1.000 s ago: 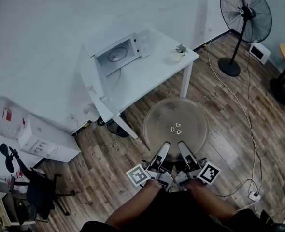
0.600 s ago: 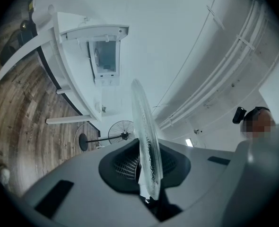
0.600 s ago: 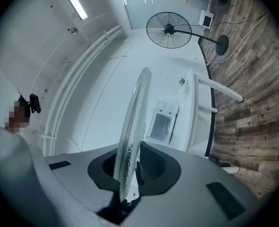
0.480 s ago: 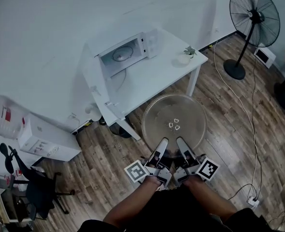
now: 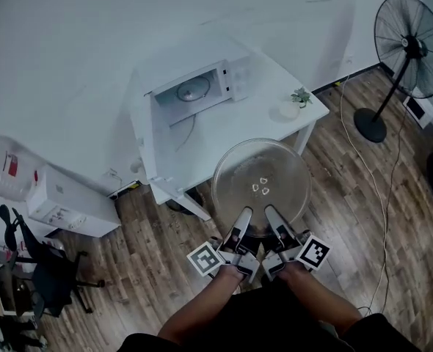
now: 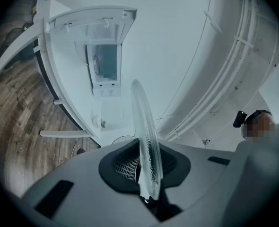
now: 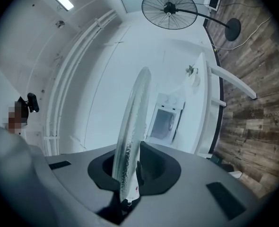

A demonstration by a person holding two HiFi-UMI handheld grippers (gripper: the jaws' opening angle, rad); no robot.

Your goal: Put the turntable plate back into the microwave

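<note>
The round clear glass turntable plate hangs level in the air, just off the front edge of the white table. Both grippers hold its near rim side by side: my left gripper and my right gripper are each shut on it. In the left gripper view the plate shows edge-on between the jaws, and likewise the plate in the right gripper view. The white microwave stands on the table ahead with its door swung open to the left.
A small potted plant and a white bowl sit on the table's right end. A standing fan is at the right with a cord along the wooden floor. White boxes and an office chair lie at the left.
The plate and both grippers have come closer to the table and the microwave; the plate now overlaps the table's front edge in the head view. Both grips are unchanged.
</note>
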